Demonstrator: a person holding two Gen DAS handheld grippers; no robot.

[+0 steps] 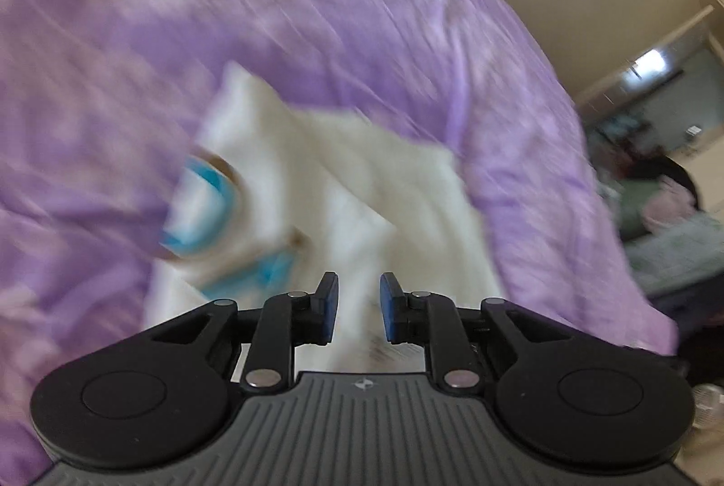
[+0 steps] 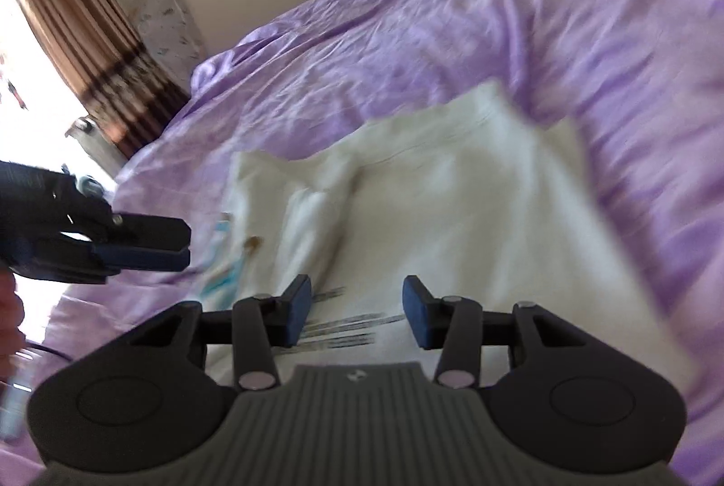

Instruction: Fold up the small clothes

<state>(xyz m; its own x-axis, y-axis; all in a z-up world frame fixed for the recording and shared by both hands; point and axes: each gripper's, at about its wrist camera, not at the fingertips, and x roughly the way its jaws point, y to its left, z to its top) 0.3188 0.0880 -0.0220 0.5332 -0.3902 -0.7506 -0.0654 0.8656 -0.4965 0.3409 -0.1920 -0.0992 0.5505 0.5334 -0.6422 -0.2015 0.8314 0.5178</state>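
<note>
1. Left gripper [image 2: 183,244] reaches in from the left edge, its fingers parted with nothing between them
2. White garment [image 2: 452,205], blue print at its left, lies partly folded on the purple bed sheet [image 2: 452,33]
3. Right gripper [image 2: 357,314] hovers above it, fingers wide apart, empty

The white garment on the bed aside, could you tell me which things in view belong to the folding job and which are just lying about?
Part of the job:
- white garment, partly folded
- left gripper, open
- right gripper, open
- purple bedsheet, the folding surface

Just lying about:
- striped brown curtain
- patterned pillow against the wall
</note>
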